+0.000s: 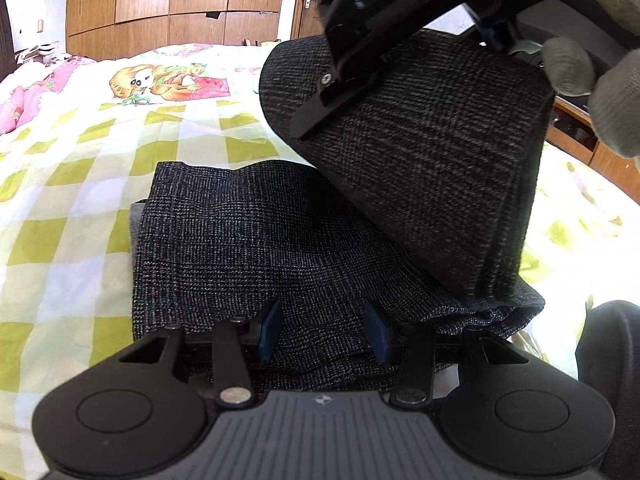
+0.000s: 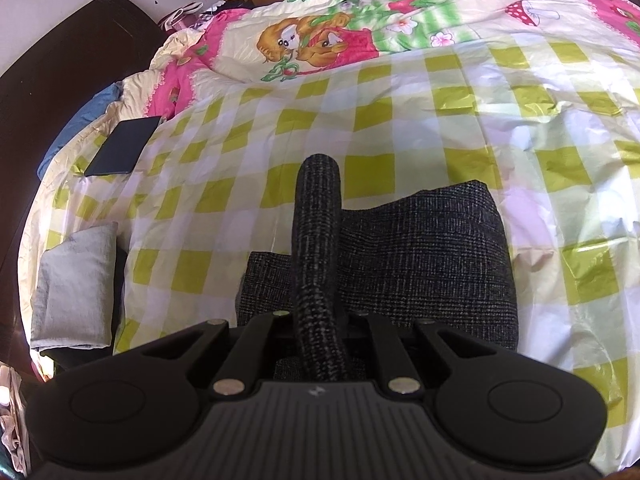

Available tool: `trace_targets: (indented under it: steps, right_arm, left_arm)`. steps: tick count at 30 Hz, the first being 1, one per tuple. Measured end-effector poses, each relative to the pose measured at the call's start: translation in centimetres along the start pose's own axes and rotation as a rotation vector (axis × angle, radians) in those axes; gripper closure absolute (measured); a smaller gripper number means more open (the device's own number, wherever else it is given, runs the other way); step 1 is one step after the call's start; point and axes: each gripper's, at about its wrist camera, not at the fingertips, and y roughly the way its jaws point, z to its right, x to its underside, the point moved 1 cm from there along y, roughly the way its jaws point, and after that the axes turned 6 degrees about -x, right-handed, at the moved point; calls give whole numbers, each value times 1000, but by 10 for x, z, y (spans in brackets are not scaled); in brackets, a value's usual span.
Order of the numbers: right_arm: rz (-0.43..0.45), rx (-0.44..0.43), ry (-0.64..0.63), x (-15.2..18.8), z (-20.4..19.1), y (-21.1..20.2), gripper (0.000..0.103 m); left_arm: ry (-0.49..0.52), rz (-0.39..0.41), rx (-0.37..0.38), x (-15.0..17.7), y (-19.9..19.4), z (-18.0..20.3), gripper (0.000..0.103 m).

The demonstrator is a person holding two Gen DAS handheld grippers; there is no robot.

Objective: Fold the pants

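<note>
While the right tool (image 2: pixel 318 320) pinches the pants (image 1: pixel 420 148) — fingertips hidden — the left tool (image 1: pixel 324 330) gapes, holding nothing.

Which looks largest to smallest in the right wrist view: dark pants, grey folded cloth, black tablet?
1. dark pants, though nearest the camera.
2. grey folded cloth.
3. black tablet, lying farther away, so its true rank against the cloth is unsure.

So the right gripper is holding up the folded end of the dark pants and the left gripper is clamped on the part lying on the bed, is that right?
Not quite. The right gripper does hold the lifted fold of the pants, but the left gripper is open: the left wrist view shows its blue pads spread apart over the fabric on the bed.
</note>
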Motion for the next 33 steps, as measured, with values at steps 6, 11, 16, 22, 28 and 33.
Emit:
trace_targets:
  steps: [6,11,16,22,28,33]
  right_arm:
    - [-22,11,-12,-2,-6,12,93]
    - [-30,20,-20,-5,-10,18,93]
    - [-37,31,-24,-7,-13,22,93]
    - [-55,35,-20,-8,-13,29,93]
    - [-73,39,-25,-9,-13,32,93]
    - [-87,48,-33,-11,-16,37,93]
  left_arm:
    - [-5,-1,11,1,0,-4,44]
    - [-9,-2,20,1,0,-7,44]
    - [-12,-2,28,3,-2,-9,44]
    - [-8,-1,30,4,-4,-8,44]
    - [-8,-2,29,3,-1,-10,44]
    - [-6,-3,29,2,-1,-9,44]
